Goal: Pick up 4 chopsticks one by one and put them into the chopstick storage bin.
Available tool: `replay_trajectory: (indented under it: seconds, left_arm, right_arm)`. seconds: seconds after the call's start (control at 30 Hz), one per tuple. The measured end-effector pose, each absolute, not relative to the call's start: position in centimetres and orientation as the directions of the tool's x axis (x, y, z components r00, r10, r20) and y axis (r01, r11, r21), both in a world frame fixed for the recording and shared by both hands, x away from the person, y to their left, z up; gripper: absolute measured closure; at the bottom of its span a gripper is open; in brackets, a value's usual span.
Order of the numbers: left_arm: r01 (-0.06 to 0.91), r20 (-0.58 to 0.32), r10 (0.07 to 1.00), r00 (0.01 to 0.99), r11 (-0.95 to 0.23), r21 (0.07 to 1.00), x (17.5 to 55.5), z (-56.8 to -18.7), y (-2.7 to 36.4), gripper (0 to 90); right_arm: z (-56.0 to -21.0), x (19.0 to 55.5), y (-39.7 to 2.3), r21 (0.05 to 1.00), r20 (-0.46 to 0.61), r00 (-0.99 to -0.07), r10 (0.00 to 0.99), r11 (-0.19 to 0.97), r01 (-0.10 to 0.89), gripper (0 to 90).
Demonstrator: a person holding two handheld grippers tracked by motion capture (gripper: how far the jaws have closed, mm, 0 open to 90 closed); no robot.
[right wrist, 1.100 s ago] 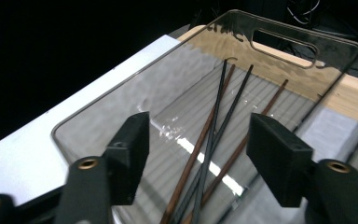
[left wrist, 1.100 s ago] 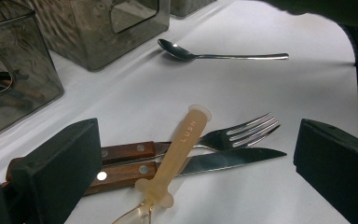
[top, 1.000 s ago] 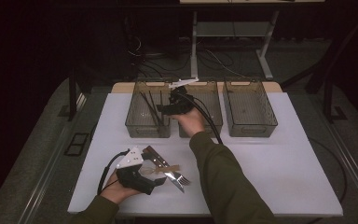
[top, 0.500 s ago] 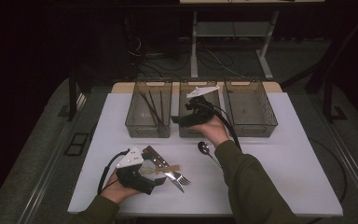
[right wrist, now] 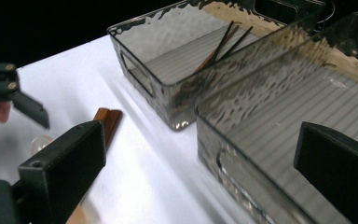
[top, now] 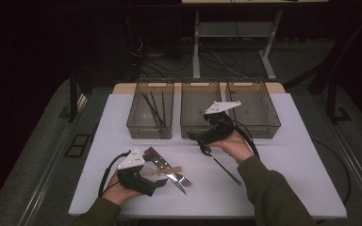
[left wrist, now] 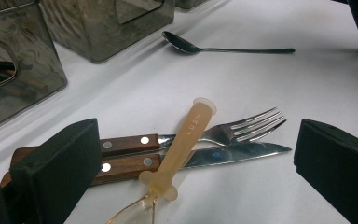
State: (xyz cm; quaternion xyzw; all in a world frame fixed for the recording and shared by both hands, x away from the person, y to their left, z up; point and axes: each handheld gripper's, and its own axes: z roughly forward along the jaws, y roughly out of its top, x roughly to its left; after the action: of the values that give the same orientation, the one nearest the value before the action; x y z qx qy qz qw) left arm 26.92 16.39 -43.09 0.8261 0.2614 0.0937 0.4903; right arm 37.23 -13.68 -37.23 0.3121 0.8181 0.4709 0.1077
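Low over the table's front left, my left gripper (top: 162,178) (left wrist: 198,151) stands open around a pile of cutlery. Between its jaws lie a wood-handled knife (top: 160,161) (left wrist: 233,154), a fork (top: 185,180) (left wrist: 251,128) and an amber plastic spoon (top: 164,170) (left wrist: 191,135). No pad touches them. My right gripper (top: 197,136) (right wrist: 200,158) hovers at the front wall of the middle bin (top: 200,84) (right wrist: 242,154). Its jaws have just been opening and hold nothing. A metal spoon (top: 222,165) (left wrist: 223,49) lies on the table under my right hand.
Three grey see-through bins stand in a row at the back. The left bin (top: 151,128) (right wrist: 140,70) holds dark chopsticks (top: 153,107) (right wrist: 223,39); the right bin (top: 264,128) looks bare. The white table drops off close behind my left hand.
My right gripper has come away from the left bin, moving right and toward the front, and its jaws have spread. The metal spoon now shows on the table. The left hand has stayed put.
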Motion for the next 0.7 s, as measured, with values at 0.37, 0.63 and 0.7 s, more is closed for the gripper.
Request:
replay_trajectory:
  seconds: [0.37, 0.63, 0.7]
  left_arm:
    - [0.338, -0.090, 0.528, 0.844, -0.395, 0.855, 27.1, -43.2, 16.5, 0.3]
    - [0.332, -0.085, 0.527, 0.846, -0.395, 0.857, 27.0, -43.1, 16.6, 0.7]
    - [0.330, -0.084, 0.526, 0.846, -0.394, 0.858, 27.0, -43.0, 16.6, 0.8]
  right_arm:
    - [-39.2, 34.3, -17.8, 0.851, 0.145, -0.764, 0.629, 0.314, 0.421, 1.9]
    - [-40.0, 32.0, -20.8, 0.859, 0.133, -0.741, 0.658, 0.298, 0.418, 1.9]
    - [-40.4, 31.3, -21.4, 0.856, 0.136, -0.731, 0.669, 0.292, 0.426, 1.9]
